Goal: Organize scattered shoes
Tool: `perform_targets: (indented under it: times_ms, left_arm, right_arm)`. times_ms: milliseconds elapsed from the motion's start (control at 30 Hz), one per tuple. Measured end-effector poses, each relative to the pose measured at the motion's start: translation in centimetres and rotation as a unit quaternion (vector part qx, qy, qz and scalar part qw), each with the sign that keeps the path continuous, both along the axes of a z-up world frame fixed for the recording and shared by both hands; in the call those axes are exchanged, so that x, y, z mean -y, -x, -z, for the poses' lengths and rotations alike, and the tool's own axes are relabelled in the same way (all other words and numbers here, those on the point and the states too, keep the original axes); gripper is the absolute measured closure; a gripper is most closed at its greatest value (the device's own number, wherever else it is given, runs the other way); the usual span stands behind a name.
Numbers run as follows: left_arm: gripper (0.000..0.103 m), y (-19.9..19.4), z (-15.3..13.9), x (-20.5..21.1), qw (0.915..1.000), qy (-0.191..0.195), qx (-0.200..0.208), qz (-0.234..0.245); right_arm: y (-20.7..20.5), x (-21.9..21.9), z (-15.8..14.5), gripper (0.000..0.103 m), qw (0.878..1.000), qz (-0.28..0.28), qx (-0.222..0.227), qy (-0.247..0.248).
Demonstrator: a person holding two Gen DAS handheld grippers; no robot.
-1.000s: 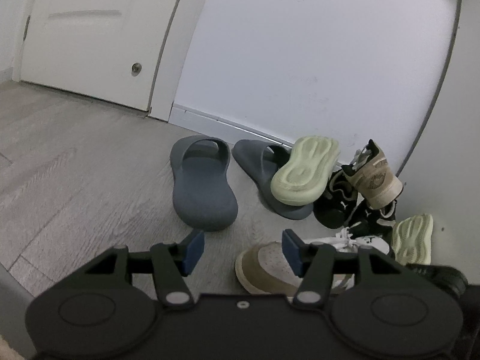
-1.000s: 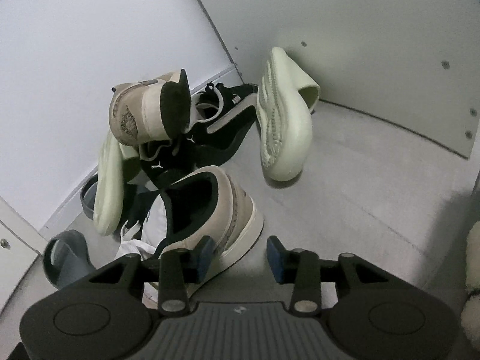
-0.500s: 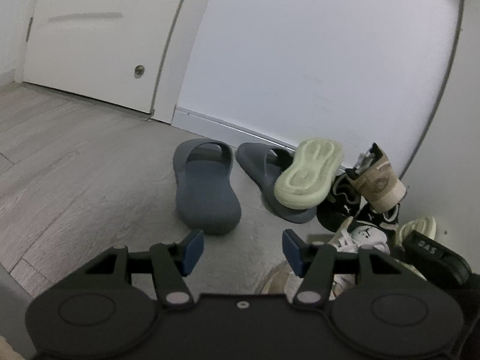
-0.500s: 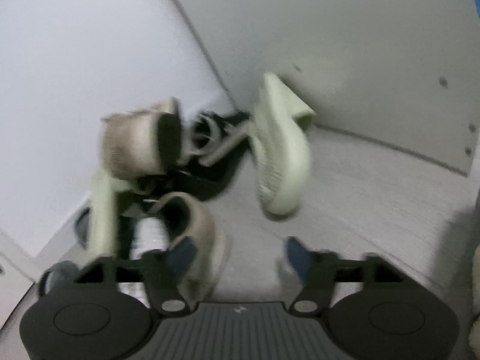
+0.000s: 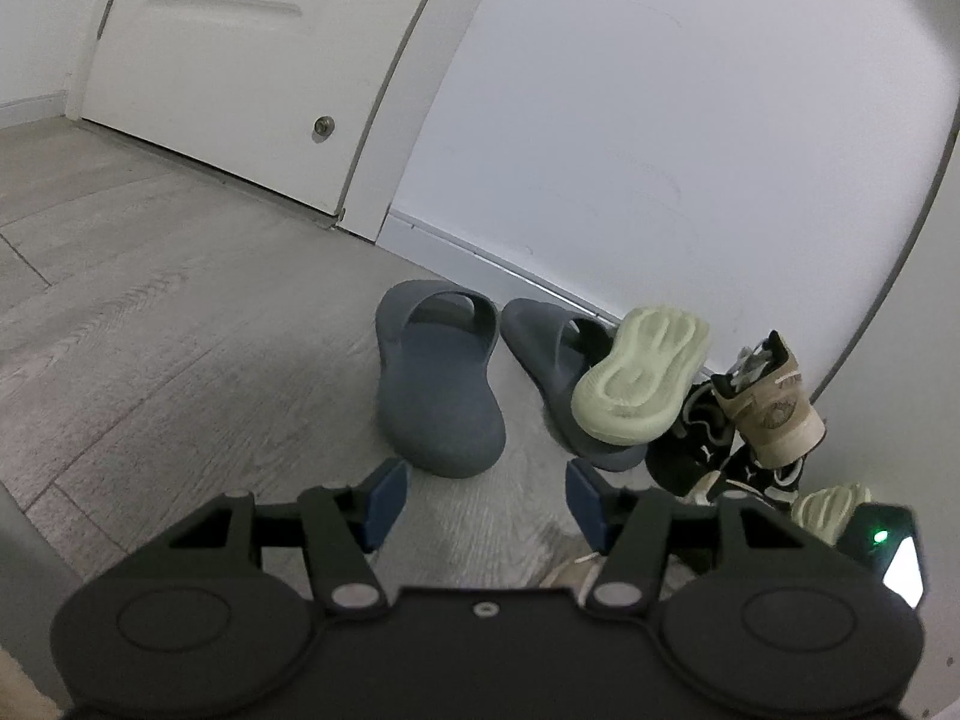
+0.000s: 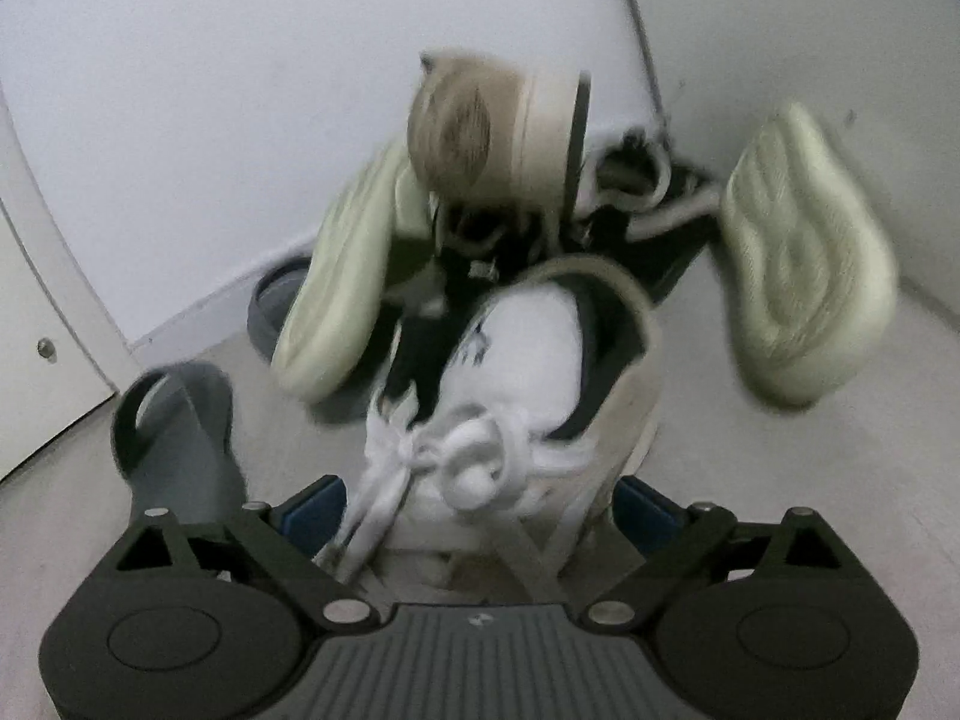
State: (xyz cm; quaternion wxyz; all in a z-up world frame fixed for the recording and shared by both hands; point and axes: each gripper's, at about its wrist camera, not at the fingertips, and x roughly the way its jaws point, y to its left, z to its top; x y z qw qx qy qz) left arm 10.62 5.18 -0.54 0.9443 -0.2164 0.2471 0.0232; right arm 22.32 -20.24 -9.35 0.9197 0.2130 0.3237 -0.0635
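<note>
A pale grey wood-plank floor [image 5: 180,324] runs up to a white wall [image 5: 660,120] with a low skirting board, and a white panelled door [image 5: 240,60] with a small round metal fitting stands at the left. In the corner lies the heap of scattered shoes. Two dark blue-grey foam slides rest on the floor just in front of the skirting: the left slide [image 5: 438,384] lies flat by itself, the right slide [image 5: 564,372] lies beside it with a pale green foam slide [image 5: 639,384] propped on it, ribbed sole showing. Further into the corner a tan and cream high-top sneaker [image 5: 771,414] is tilted on top of a pair of black sneakers with white trim [image 5: 696,450], and a second pale green foam slide [image 6: 804,258] leans upright near the side wall. Nearest the right wrist camera, a matching tan and cream sneaker with white laces and a white tongue [image 6: 528,372] lies on the floor with its laced front between the blue pads of the right gripper [image 6: 474,516]; its jaws have just been opening and stand wide apart on either side of the shoe, though motion blur hides whether the pads touch it. The left gripper [image 5: 483,492] hovers over bare floor just short of the left slide, jaws partly apart with nothing between them.
</note>
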Motion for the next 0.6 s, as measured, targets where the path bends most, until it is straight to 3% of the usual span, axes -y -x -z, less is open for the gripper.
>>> perform_targets:
  times_ms: [300, 600]
  left_arm:
    - [0.043, 0.7, -0.8, -1.1, 0.9994, 0.015, 0.022, -0.020]
    - [0.043, 1.5, -0.7, -3.2, 0.9959, 0.076, 0.019, -0.045]
  right_arm:
    - [0.7, -2.4, -0.1, 0.015, 0.994, -0.109, -0.004, 0.001]
    - [1.7, -10.4, -0.2, 0.015, 0.957, -0.290, -0.001, 0.010]
